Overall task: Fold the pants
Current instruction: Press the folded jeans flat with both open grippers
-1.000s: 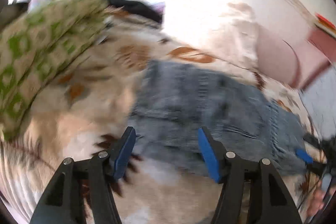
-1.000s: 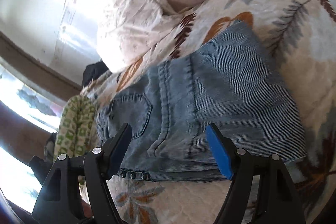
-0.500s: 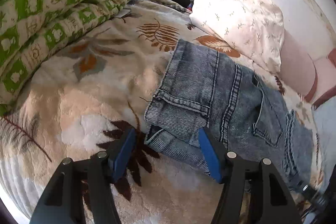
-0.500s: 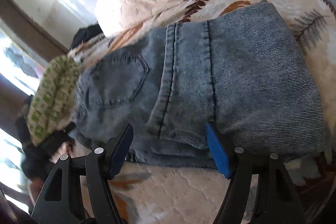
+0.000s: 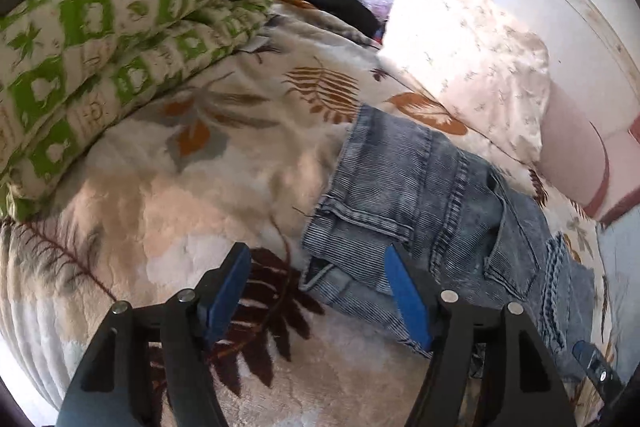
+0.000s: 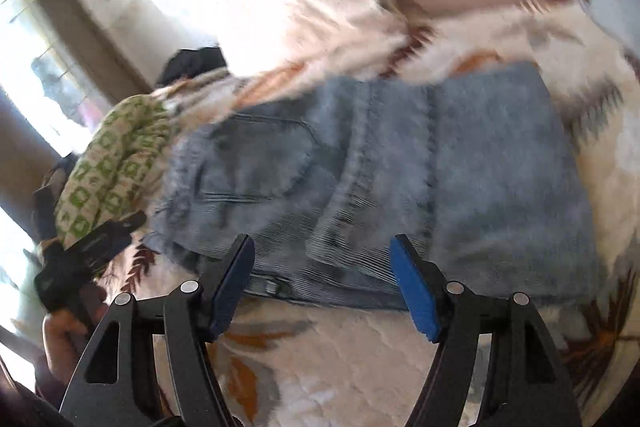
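Blue denim pants [image 5: 432, 203] lie folded flat on a bed with a leaf-print cover [image 5: 192, 195]. They also show in the right wrist view [image 6: 420, 171], blurred, with a back pocket up. My left gripper [image 5: 318, 291] is open and empty, just short of the waistband end of the pants. My right gripper [image 6: 322, 279] is open and empty at the near long edge of the pants, jaws on either side of the folded edge. The left gripper also shows in the right wrist view [image 6: 92, 247] at the far left, held by a hand.
A folded green-and-white quilt [image 5: 112, 59] lies at the left end of the bed. A pale pillow [image 5: 488, 75] and a pink bolster [image 5: 572, 151] lie behind the pants. Dark clothing [image 5: 328, 3] sits by the wall.
My left gripper has pulled back a little to the left of the pants' end. My right gripper has swung over the pants' near edge, with the view now blurred.
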Motion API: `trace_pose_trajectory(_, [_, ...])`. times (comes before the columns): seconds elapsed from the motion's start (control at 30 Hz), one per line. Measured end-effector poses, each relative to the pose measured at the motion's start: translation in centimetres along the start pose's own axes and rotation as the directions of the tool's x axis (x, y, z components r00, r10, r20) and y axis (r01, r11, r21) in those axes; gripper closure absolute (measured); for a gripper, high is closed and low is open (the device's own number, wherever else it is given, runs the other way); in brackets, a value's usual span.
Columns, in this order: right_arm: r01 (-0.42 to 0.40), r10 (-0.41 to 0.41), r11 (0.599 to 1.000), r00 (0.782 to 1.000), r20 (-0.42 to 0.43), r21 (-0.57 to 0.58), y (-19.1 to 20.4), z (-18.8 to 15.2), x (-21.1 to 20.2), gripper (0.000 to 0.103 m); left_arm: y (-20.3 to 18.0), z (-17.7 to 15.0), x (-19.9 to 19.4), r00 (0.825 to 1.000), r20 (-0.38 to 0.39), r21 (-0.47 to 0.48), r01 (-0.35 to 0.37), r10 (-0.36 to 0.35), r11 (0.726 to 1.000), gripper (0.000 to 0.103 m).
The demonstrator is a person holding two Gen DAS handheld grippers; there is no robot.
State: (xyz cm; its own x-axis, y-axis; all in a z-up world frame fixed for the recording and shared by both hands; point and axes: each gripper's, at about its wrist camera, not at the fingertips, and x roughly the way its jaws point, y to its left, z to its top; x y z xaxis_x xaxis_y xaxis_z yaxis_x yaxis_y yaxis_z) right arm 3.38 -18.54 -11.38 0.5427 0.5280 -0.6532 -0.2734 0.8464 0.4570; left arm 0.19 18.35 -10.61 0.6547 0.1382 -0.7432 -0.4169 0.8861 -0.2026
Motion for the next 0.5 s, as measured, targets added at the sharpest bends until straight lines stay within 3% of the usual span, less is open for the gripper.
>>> trace_pose_trajectory(0.07, [-0.013, 0.013, 0.998, 1.000, -0.003, -0.054, 1.6, 0.1, 0.8, 0.033, -0.3, -0.1, -0.1, 1.000, 0.008, 0.011, -0.001, 0.001, 1.000, 0.032])
trace_pose_trajectory(0.17, [0.040, -0.042, 0.996, 0.999, -0.029, -0.078, 2.9, 0.4, 3.2, 0.034, -1.8, 0.0, -0.2, 0.999, 0.032, 0.056, 0.022, -0.023, 0.998, 0.032])
trace_pose_trajectory(0.3, [0.091, -0.097, 0.991, 0.994, -0.054, -0.098, 3.7, 0.4, 5.8, 0.040, -4.8, -0.2, 0.2, 0.998, 0.067, 0.202, -0.014, 0.000, 0.979, 0.031])
trace_pose_trajectory(0.43, [0.128, -0.138, 0.984, 0.988, -0.075, -0.126, 4.2, 0.0, 7.7, 0.048, -5.9, -1.2, 2.6, 0.999, -0.022, 0.291, -0.024, 0.031, 0.956, 0.031])
trace_pose_trajectory(0.5, [0.154, -0.169, 0.977, 0.981, -0.098, -0.146, 4.4, -0.4, 8.5, 0.049, -5.6, -1.5, 3.2, 0.998, -0.047, 0.291, -0.020, 0.036, 0.956, 0.031])
